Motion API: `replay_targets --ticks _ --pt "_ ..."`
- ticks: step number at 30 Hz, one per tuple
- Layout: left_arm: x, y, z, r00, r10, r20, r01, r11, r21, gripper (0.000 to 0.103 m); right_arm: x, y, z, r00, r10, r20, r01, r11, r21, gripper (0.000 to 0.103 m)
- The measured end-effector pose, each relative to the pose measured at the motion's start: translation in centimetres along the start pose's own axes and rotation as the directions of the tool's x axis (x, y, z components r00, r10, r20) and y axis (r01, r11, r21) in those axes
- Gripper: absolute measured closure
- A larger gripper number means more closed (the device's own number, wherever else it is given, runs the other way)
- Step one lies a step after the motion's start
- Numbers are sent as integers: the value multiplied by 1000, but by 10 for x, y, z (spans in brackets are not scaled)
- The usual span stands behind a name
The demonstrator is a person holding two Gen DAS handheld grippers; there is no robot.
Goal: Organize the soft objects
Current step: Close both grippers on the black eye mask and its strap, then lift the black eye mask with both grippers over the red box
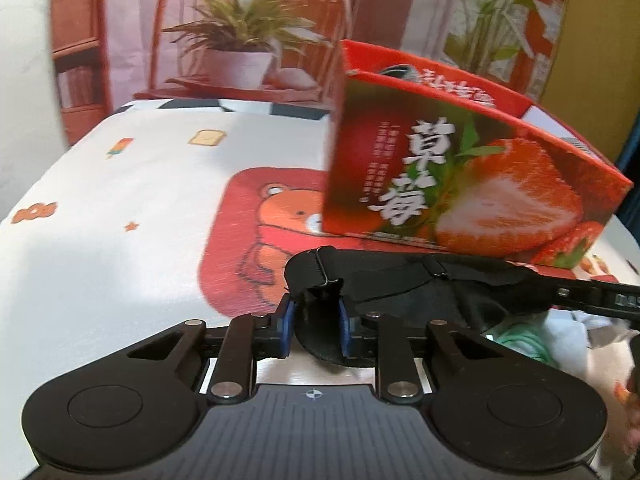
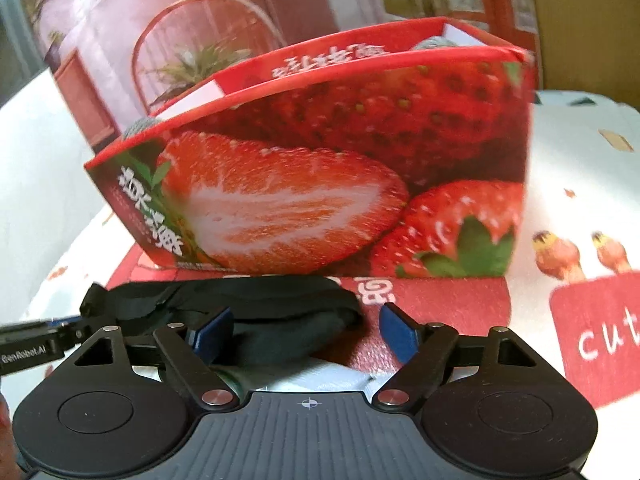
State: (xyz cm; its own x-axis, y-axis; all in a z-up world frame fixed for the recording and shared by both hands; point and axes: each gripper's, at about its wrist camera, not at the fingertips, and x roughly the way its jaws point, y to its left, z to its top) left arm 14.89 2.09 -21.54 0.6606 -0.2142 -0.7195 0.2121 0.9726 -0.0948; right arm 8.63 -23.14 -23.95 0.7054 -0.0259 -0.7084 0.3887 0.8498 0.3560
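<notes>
A black soft eye mask [image 1: 400, 284] with a strap lies on the tablecloth in front of a red strawberry box [image 1: 460, 168]. My left gripper [image 1: 316, 322] is shut on the mask's left end, which bunches up between the blue pads [image 1: 287, 320]. In the right wrist view the same mask [image 2: 280, 320] lies between the wide-apart fingers of my right gripper [image 2: 306, 332]. The right pad [image 2: 400, 334] stands clear of it. The box [image 2: 320, 168] is open at the top, and a grey knitted thing [image 2: 436, 44] shows inside.
The cartoon-print tablecloth [image 1: 120, 240] covers the table. A green cord [image 1: 524, 344] and white cloth [image 2: 312, 376] lie near the mask. Behind the table hangs a printed backdrop with a plant [image 1: 240, 40]. The other gripper's arm [image 1: 600, 300] reaches in from the right.
</notes>
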Motion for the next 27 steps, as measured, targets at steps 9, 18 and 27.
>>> replay_targets --ticks 9,18,27 --pt "3 6 -3 999 36 -14 -36 999 -9 79 0 -1 -1 1000 15 4 -15 1000 22 32" --pt "2 5 -4 999 34 -10 -34 999 -10 79 7 6 3 995 85 -44 -81 993 86 42" --pt "4 7 -5 1000 24 -8 -24 1000 -14 79 21 6 12 994 103 -46 -93 980 175 49"
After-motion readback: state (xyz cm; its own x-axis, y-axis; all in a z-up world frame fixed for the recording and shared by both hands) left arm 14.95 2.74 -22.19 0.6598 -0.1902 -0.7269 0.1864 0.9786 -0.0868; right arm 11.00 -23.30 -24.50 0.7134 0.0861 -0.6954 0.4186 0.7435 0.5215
